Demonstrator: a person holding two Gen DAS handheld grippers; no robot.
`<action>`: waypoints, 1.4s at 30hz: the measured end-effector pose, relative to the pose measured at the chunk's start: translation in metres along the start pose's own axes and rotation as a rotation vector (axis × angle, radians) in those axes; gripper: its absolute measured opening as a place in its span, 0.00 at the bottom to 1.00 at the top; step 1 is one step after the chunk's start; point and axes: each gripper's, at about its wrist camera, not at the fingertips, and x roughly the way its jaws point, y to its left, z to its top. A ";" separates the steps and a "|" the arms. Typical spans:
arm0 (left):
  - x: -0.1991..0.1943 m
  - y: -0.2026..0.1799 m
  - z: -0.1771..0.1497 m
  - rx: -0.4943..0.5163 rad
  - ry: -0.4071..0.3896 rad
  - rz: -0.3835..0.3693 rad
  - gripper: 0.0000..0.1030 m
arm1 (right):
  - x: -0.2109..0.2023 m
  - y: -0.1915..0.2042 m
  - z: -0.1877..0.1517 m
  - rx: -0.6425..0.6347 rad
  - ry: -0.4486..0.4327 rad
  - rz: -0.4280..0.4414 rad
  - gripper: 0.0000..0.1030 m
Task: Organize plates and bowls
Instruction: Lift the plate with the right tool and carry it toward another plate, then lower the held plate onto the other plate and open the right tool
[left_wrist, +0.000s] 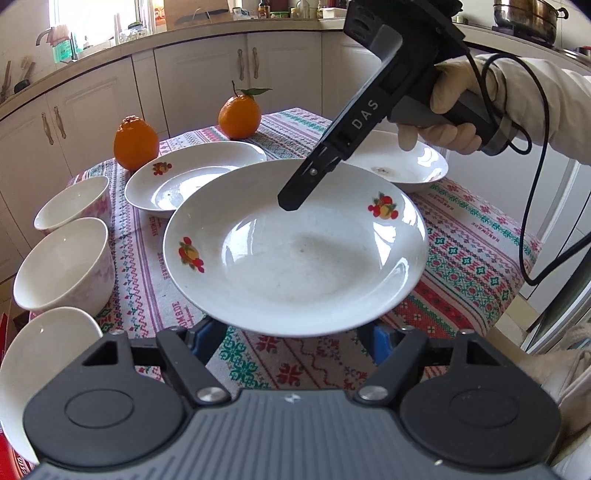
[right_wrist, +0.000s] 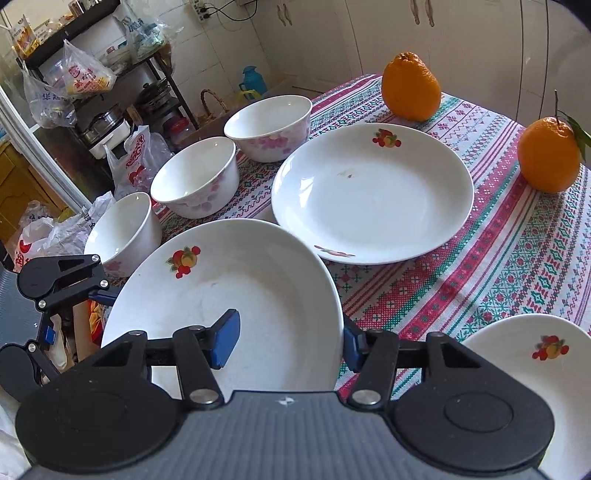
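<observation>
A white plate with fruit decals (left_wrist: 295, 258) (right_wrist: 229, 280) hangs tilted above the patterned tablecloth (right_wrist: 498, 266). My right gripper (right_wrist: 288, 339) is shut on its rim, one blue pad (right_wrist: 225, 339) inside the dish and the other outside the edge. In the left wrist view the right gripper (left_wrist: 295, 195) comes down from the upper right onto the plate's far rim. My left gripper (left_wrist: 290, 338) (right_wrist: 74, 314) has its jaws wide apart under the near rim. The plate hides its pads, so whether they touch it is unclear.
Two more decal plates (right_wrist: 373, 195) (right_wrist: 535, 369) lie on the table. Three white bowls (right_wrist: 269, 125) (right_wrist: 195, 177) (right_wrist: 122, 232) line the left edge. Two oranges (right_wrist: 410, 86) (right_wrist: 548, 155) stand at the far side. A gloved hand (left_wrist: 454, 110) and a cable trail off to the right.
</observation>
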 end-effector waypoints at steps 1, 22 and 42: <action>0.001 -0.001 0.002 0.005 -0.002 -0.002 0.76 | -0.003 -0.001 -0.001 0.001 -0.006 -0.004 0.60; 0.053 -0.039 0.069 0.108 -0.031 -0.109 0.76 | -0.074 -0.061 -0.037 0.087 -0.114 -0.148 0.61; 0.106 -0.069 0.110 0.189 -0.005 -0.177 0.75 | -0.100 -0.120 -0.074 0.211 -0.159 -0.239 0.61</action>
